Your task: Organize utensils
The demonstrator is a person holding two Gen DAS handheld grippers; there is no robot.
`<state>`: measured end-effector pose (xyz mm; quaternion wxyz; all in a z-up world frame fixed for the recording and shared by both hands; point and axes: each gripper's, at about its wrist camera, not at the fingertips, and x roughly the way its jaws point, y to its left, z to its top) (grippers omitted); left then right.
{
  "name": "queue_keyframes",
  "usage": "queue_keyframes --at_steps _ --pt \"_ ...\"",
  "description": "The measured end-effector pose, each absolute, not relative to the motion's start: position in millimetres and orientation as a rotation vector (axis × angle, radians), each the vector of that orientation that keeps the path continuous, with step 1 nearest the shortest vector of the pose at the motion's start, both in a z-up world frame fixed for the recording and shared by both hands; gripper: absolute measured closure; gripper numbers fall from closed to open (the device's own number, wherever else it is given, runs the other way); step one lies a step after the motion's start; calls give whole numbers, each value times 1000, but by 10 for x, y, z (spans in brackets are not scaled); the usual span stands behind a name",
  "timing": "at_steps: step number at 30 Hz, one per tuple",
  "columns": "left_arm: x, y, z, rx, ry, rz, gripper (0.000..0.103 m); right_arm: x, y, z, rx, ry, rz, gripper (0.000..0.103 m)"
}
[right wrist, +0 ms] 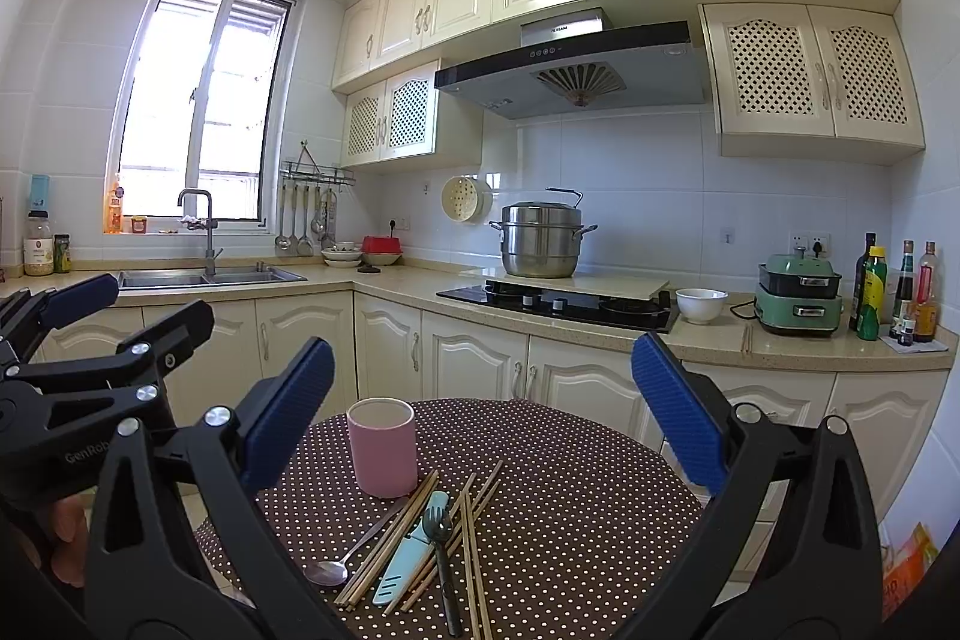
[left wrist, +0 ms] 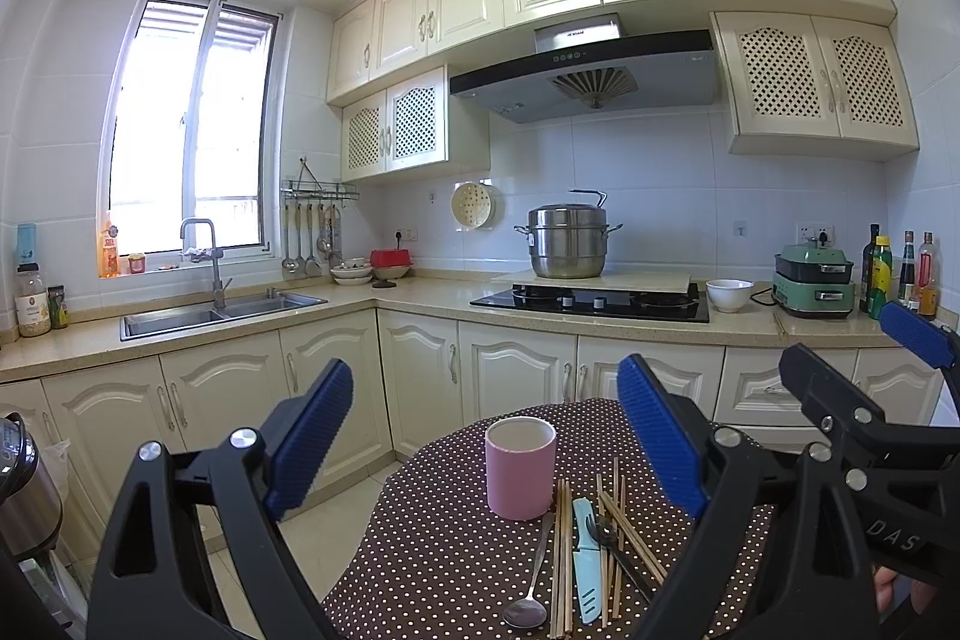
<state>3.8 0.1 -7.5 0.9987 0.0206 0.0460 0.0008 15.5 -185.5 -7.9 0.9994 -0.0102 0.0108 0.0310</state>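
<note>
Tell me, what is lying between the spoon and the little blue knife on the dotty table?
A bundle of wooden chopsticks lies between the spoon and the blue knife, touching the pink cup's base. The left wrist view shows it best.

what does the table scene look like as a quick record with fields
surface: round table with dotted cloth
container: pink cup, upright, looks empty
loose utensils: spoon, chopsticks, light blue knife, dark fork, piled in front of the cup
left claw: open, holding nothing
right claw: open, holding nothing
progress: nothing in the cup yet
</note>
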Motion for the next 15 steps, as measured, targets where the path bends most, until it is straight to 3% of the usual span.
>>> queue_keyframes --at_steps 15 --pt "206 15 -147 47 132 17 15 317 -1815 -127 -10 68 69 5"
